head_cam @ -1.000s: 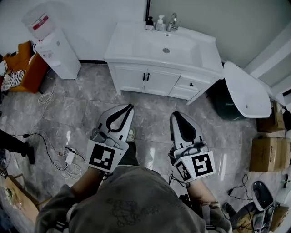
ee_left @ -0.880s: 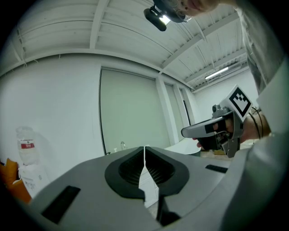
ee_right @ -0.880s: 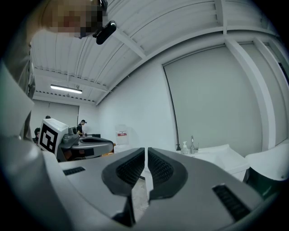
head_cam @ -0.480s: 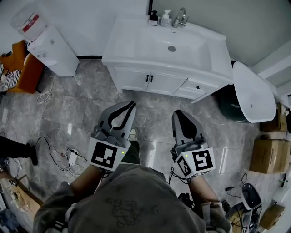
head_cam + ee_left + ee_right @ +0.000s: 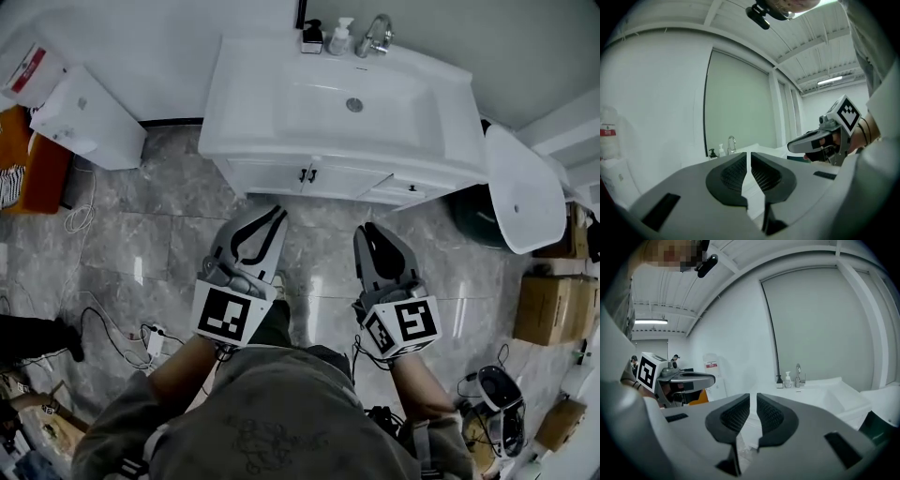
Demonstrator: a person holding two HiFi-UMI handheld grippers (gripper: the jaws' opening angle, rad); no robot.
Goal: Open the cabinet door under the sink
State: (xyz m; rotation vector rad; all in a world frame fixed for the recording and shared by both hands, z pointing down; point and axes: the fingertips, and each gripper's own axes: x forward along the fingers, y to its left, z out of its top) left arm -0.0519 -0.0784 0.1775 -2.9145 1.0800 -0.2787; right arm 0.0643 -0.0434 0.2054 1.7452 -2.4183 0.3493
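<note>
The only print in view is a red label (image 5: 28, 67) on the bottle of the water dispenser (image 5: 84, 117) at the far left, too small to read, plus the black-and-white square markers (image 5: 226, 315) on the cubes. The left tongs (image 5: 273, 217) and the right tongs (image 5: 367, 231) each have their jaws together, with nothing between them. The cabinet door (image 5: 270, 175) under the sink (image 5: 253, 84) is shut, its dark handles (image 5: 307, 174) side by side, ahead of both tongs and apart from them. Since a second ago the cabinet has drawn nearer to both tongs, and the dispenser has slid toward the left edge.
</note>
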